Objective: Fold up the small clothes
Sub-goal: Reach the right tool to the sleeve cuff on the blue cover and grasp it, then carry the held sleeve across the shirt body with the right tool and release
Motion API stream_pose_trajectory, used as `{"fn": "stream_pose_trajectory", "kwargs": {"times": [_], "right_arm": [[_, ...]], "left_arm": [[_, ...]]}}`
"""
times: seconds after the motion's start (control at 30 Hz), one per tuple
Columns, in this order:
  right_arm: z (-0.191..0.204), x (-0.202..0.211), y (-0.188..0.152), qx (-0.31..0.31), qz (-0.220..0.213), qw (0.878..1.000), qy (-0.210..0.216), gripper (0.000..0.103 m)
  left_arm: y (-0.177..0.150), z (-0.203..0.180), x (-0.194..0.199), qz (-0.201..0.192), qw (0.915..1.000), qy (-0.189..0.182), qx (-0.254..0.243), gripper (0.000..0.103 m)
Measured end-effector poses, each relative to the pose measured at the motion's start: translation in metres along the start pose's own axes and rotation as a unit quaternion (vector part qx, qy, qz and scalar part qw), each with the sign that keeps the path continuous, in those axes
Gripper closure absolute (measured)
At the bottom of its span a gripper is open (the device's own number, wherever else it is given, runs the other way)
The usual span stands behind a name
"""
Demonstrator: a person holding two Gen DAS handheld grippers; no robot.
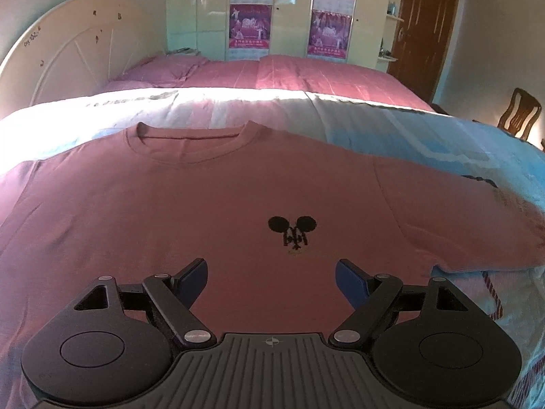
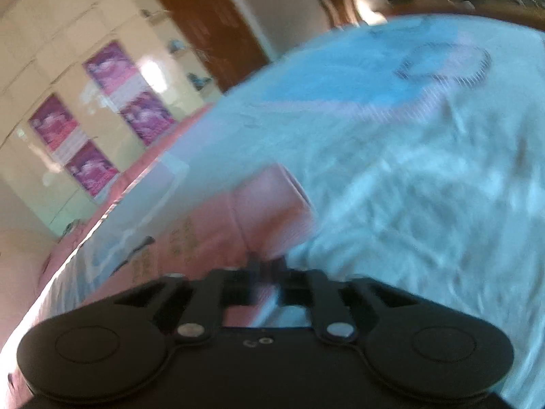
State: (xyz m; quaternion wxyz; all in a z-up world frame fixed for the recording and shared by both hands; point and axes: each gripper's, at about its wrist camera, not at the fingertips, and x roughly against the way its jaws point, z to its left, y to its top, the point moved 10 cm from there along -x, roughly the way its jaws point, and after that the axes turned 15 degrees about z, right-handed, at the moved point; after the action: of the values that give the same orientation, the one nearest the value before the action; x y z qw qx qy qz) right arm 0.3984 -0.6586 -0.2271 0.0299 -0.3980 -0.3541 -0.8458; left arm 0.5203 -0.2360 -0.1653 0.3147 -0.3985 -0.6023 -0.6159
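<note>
No folds yet: the pink T-shirt (image 1: 211,204) lies flat on the blanket (image 1: 425,129). My left gripper (image 1: 271,274) hovers agape over its chest. My right gripper (image 2: 267,269) looks clamped on the sleeve (image 2: 269,211), though blur leaves doubt.

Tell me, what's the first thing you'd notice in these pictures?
The big pink T-shirt spread flat on the bed, with a little black mouse-head print on its chest. The left gripper hovers open just above its lower part. In the blurry right view, the right gripper looks shut on pink cloth beside the blue blanket.
</note>
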Motion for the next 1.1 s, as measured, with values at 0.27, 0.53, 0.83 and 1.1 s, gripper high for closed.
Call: {"fn": "stream_pose_trajectory", "kwargs": {"times": [0.27, 0.53, 0.83, 1.1], "right_arm": [[-0.002, -0.011, 0.007, 0.056, 0.005, 0.997, -0.049, 0.097], [0.048, -0.002, 0.014, 0.111, -0.011, 0.993, -0.044, 0.097], [0.214, 0.003, -0.049, 0.233, 0.005, 0.972, 0.030, 0.097], [0.348, -0.004, -0.165, 0.366, 0.046, 0.927, 0.069, 0.097]], "left_arm": [[-0.006, 0.006, -0.004, 0.015, 0.9999, 0.006, -0.001, 0.021], [-0.013, 0.056, -0.010, 0.030, 0.9990, 0.026, 0.019, 0.014], [-0.013, 0.149, -0.002, -0.002, 0.9989, 0.027, 0.039, 0.001], [-0.007, 0.223, 0.010, -0.031, 0.9983, -0.023, 0.044, 0.015]]}}
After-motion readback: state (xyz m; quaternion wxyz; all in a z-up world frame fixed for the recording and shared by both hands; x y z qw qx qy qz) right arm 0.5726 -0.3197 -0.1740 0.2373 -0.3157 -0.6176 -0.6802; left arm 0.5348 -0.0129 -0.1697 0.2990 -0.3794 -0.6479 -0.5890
